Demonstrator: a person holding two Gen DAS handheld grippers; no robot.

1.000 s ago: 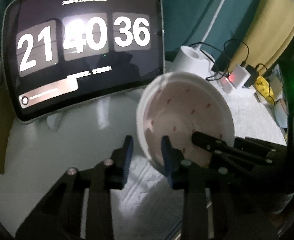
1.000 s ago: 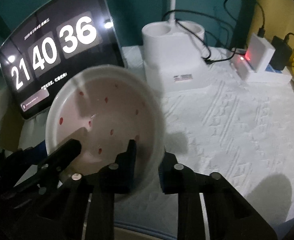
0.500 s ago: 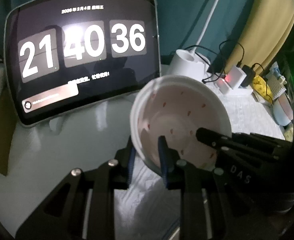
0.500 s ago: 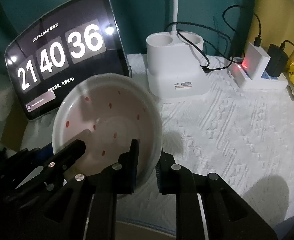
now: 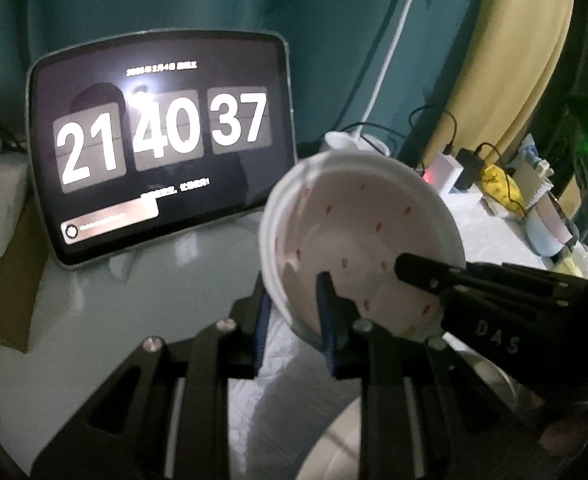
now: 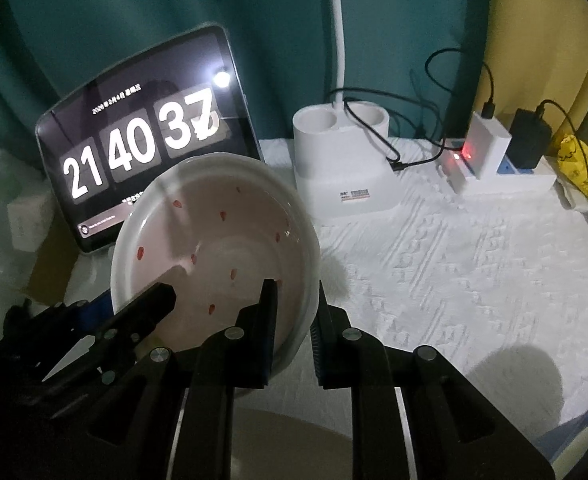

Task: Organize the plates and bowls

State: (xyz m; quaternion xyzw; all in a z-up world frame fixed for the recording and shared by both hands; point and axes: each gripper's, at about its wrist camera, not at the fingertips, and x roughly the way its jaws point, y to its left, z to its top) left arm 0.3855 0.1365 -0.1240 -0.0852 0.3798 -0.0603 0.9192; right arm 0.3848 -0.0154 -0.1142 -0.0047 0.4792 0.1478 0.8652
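Between both pairs of jaws we pinch the bowl [image 6: 214,248] by opposite rims, left gripper [image 5: 294,312] and right gripper [image 6: 294,320] holding it tilted above the surface [image 6: 454,260]; placing it remains.

R tool [image 6: 292,320] clamps the near-right rim of a white bowl [image 6: 214,240] w/ small red specks inside: one finger inside the bowl, the other outside, rim pinched between. L tool [image 6: 134,320] comes in from lower left, one finger tip lying inside the bowl, grip on the rim hidden. Bowl is tilted, off the desk [image 6: 454,260], which has a white textured cloth. Behind the bowl a tablet [image 6: 142,148] leans, showing a 21 40 37 clock. White lamp base [image 6: 342,164] stands further right, then a power strip [image 6: 506,176] w/ chargers plugged in & a red light
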